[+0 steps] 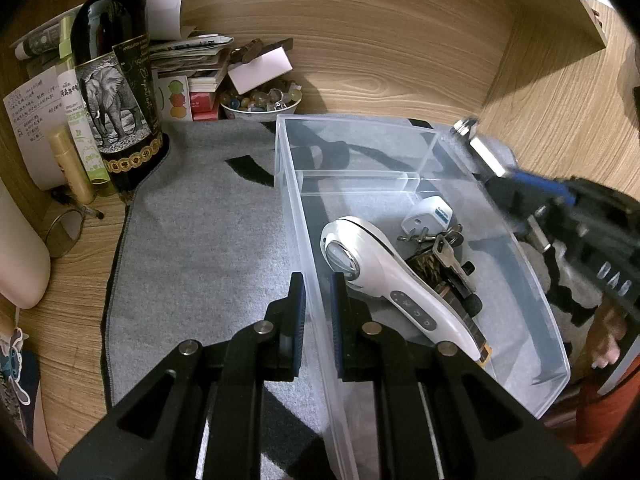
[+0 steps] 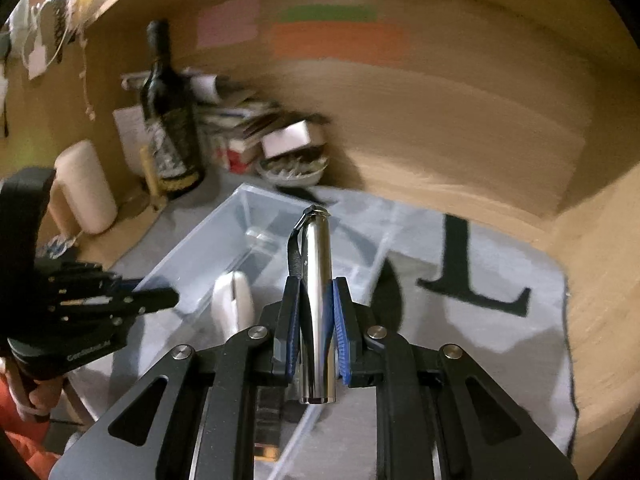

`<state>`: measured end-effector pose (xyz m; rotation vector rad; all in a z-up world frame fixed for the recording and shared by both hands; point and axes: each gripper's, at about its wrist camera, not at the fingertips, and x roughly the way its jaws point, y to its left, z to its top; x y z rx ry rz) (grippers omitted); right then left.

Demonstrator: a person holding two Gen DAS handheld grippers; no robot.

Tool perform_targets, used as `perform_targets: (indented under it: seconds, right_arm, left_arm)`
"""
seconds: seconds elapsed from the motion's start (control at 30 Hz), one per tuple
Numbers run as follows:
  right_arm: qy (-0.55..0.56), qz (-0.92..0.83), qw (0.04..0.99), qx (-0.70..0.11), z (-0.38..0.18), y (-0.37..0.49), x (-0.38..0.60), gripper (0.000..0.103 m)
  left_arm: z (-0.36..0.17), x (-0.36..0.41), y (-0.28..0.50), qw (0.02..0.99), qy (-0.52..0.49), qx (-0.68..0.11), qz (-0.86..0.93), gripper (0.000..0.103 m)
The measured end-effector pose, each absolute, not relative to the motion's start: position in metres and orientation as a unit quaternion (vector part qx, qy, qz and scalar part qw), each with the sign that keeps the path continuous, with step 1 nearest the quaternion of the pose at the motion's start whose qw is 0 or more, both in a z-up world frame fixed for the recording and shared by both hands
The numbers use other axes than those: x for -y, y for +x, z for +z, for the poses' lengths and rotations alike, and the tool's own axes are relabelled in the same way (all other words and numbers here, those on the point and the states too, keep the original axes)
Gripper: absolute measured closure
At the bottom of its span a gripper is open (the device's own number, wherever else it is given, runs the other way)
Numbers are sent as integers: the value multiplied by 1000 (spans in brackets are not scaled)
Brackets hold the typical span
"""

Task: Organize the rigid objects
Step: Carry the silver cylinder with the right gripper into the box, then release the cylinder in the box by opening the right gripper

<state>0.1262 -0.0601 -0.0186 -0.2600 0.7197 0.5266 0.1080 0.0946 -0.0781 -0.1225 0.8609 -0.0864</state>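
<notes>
A clear plastic bin (image 1: pixel 532 280) stands on a grey mat. In it lie a white handheld device (image 1: pixel 384 276), a white plug adapter (image 1: pixel 426 216) and a bunch of keys (image 1: pixel 448 252). My left gripper (image 1: pixel 318 320) is shut on the bin's left wall (image 1: pixel 308 264). My right gripper (image 2: pixel 318 320) is shut on a silver metal cylinder (image 2: pixel 318 280) with a black strap, held above the bin (image 2: pixel 208 248). In the left wrist view the cylinder (image 1: pixel 480 148) hangs over the bin's right rim.
A dark wine bottle (image 1: pixel 116 80), small tubes, stacked papers and a bowl of beads (image 1: pixel 260 100) crowd the back left. Wooden walls close the back and right. The grey mat (image 1: pixel 200 240) lies left of the bin. A wire ring (image 1: pixel 64 232) lies on the desk.
</notes>
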Motion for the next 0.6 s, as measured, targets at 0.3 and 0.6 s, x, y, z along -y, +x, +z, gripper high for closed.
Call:
perform_targets:
  seconds: [0.3,0.6]
  right_arm:
    - [-149,268,867,-394,-48,134,42,89]
    - [-166,273,854,-410,-59,134,36,88]
  left_arm:
    - [-79,-95,107,906,-59,-416,-42,93]
    - [-80,-95,106,906,-60,-416,-43,92]
